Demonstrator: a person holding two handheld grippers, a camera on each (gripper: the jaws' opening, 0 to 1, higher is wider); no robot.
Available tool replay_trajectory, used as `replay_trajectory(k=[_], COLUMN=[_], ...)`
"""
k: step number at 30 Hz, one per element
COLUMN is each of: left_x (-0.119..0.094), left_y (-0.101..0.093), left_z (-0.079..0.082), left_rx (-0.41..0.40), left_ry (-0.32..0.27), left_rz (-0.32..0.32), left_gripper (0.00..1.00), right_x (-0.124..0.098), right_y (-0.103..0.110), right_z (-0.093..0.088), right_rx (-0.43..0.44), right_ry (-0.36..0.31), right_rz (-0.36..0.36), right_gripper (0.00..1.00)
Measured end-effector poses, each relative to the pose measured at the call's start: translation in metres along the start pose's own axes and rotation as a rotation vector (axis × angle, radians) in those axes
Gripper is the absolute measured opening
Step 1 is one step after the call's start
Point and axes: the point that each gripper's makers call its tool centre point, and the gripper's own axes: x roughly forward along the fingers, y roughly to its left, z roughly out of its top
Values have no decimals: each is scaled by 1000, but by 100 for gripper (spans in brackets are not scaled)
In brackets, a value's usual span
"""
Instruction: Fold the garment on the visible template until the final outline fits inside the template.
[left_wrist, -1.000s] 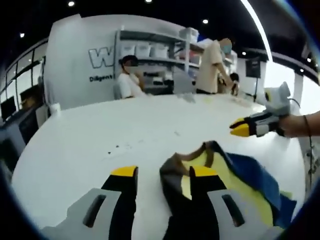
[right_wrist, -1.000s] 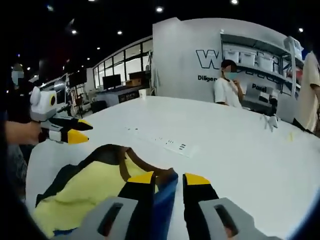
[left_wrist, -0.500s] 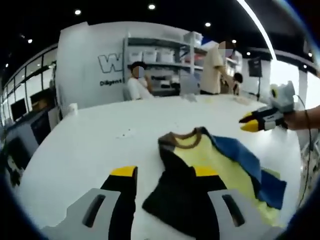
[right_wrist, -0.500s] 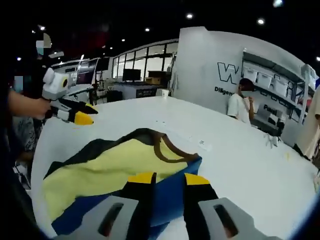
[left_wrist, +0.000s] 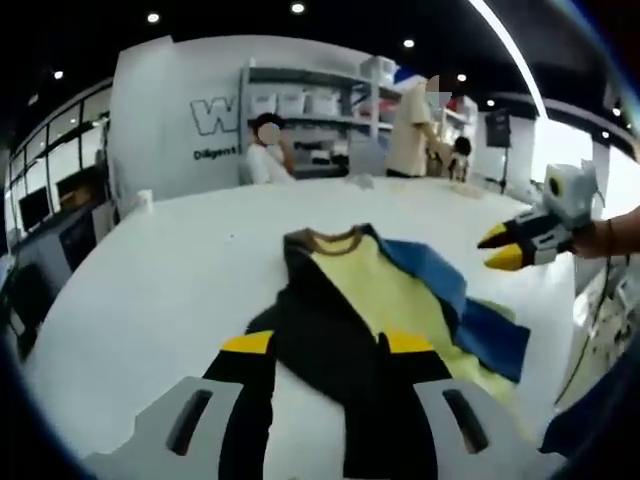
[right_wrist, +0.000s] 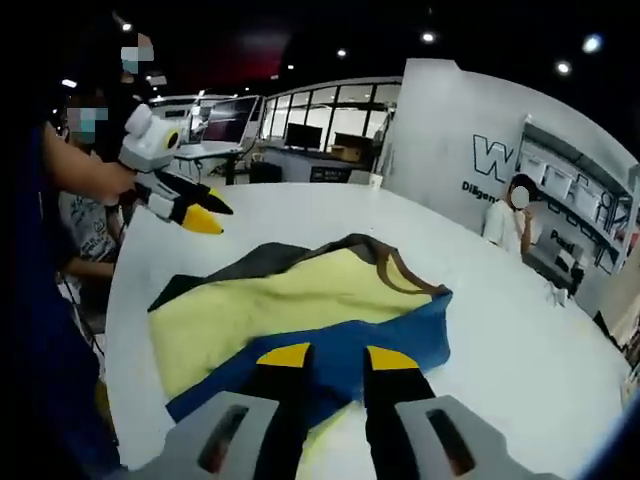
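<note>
On the white table (left_wrist: 150, 290) the garment (left_wrist: 385, 300) lay spread, collar away from both hands, long axis running outward — left gripper (left_wrist: 325, 345) parted and empty over its black sleeve, right gripper (right_wrist: 325, 357) narrowly parted above the blue sleeve.

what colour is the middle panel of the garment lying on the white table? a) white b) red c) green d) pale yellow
d: the garment spread on the table has a pale yellow centre between a black sleeve side and a blue sleeve side, with a brown collar, and the right gripper view shows the same yellow panel.
</note>
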Motion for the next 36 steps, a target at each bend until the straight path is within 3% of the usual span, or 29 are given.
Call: replay_trajectory(k=[2,9,18,27,36], left_x=[-4,-16,-29,-39,-44], left_y=[-5,-17,-22,-18,-22], left_z=[-6,-19,-28,-29,-32], left_rx=[-10,-28,-54,-64,-73], left_ry=[9,25,31,30,36], left_rz=[-7,-25,-25,-11,-8], left_gripper=[39,38,38,37,37], right_x=[-4,-14,-19,-13,-10], right_y=[20,64,104,124,125], right_z=[-7,-38,-52,-65,-71], right_rx=[-18,-94,-205,-250,-249], right_ry=[9,72,106,133,147], right_rz=[52,131,169,184,164], right_gripper=[14,15,17,17,15])
